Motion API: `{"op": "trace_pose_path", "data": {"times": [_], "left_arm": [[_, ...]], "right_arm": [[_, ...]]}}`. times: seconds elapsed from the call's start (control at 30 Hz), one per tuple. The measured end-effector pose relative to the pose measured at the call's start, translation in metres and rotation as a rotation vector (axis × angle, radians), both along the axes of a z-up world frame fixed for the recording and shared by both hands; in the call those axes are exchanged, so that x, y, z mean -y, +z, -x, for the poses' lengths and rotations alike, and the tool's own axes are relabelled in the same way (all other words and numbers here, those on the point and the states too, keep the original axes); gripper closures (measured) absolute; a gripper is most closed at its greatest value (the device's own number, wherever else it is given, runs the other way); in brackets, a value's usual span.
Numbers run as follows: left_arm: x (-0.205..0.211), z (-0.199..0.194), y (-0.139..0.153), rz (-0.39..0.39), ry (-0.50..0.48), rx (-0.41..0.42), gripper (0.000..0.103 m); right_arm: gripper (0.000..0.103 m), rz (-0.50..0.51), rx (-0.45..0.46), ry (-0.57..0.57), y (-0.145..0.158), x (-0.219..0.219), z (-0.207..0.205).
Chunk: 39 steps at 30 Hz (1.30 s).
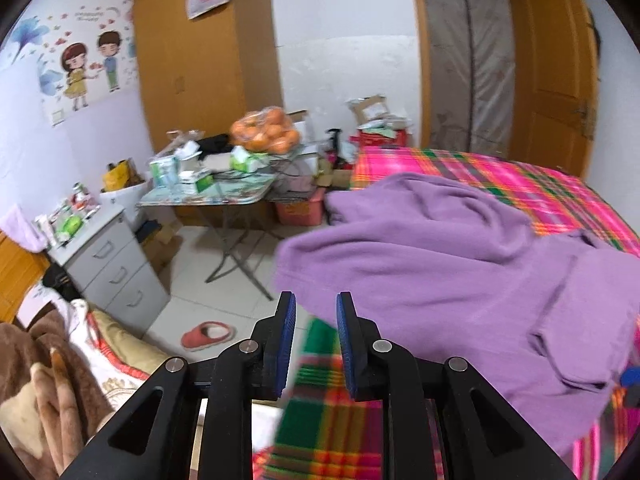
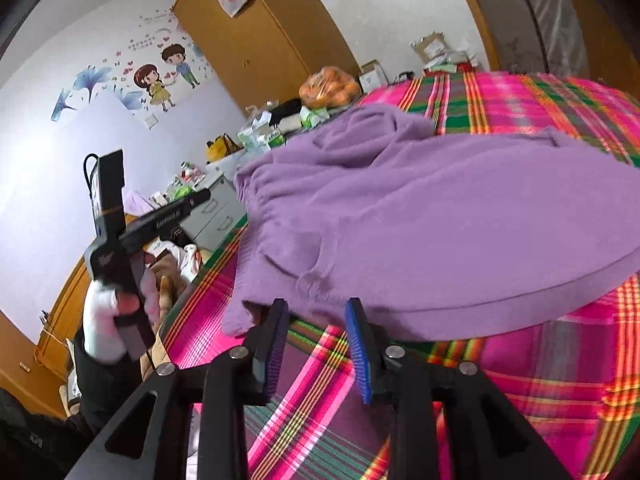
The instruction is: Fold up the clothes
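Both claws are showing black arms with silver screws and blue ribbed pads (image 1: 287, 344). The left hand (image 2: 106, 320) is wearing a white glove and dark sleeve, gripping a black handle with a looping cable.

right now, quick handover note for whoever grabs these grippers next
Left gripper: open, holding nothing, beside the near edge of the purple garment.
Right gripper: open, empty, at the garment's near hem.
Garment lies on the plaid bedsheet, one layer doubled over, still rumpled.
Done: a first fold, apparently.
Left: smooth it, fold again to finish.
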<state>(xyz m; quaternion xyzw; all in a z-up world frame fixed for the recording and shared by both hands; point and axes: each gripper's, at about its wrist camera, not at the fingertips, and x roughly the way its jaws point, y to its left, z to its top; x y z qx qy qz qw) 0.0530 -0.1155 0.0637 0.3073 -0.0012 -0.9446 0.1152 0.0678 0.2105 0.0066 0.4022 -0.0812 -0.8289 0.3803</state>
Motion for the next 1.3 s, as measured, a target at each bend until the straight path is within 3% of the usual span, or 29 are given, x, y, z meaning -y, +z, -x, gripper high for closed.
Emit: {"op": "trace_pose_path", "data": {"times": [0.2, 0.4, 0.6, 0.9, 1.3], "left_arm": [[-0.038, 0.004, -0.014, -0.043, -0.112, 0.043, 0.081], [-0.061, 0.01, -0.04, -0.087, -0.199, 0.119, 0.081], [-0.066, 0.013, -0.05, -0.098, -0.216, 0.142, 0.081], [-0.064, 0.014, -0.052, -0.126, -0.223, 0.15, 0.081], [-0.063, 0.012, -0.052, -0.125, -0.223, 0.151, 0.081]], "right_arm": [[0.069, -0.046, -0.086, -0.033, 0.011, -0.01, -0.001], [0.069, -0.229, -0.173, -0.053, 0.006, -0.001, 0.019], [0.064, -0.344, -0.19, 0.046, -0.015, 0.021, 0.029], [0.063, -0.394, -0.222, 0.2, -0.024, 0.048, 0.016], [0.063, -0.417, -0.276, 0.274, -0.02, 0.056, -0.002]]}}
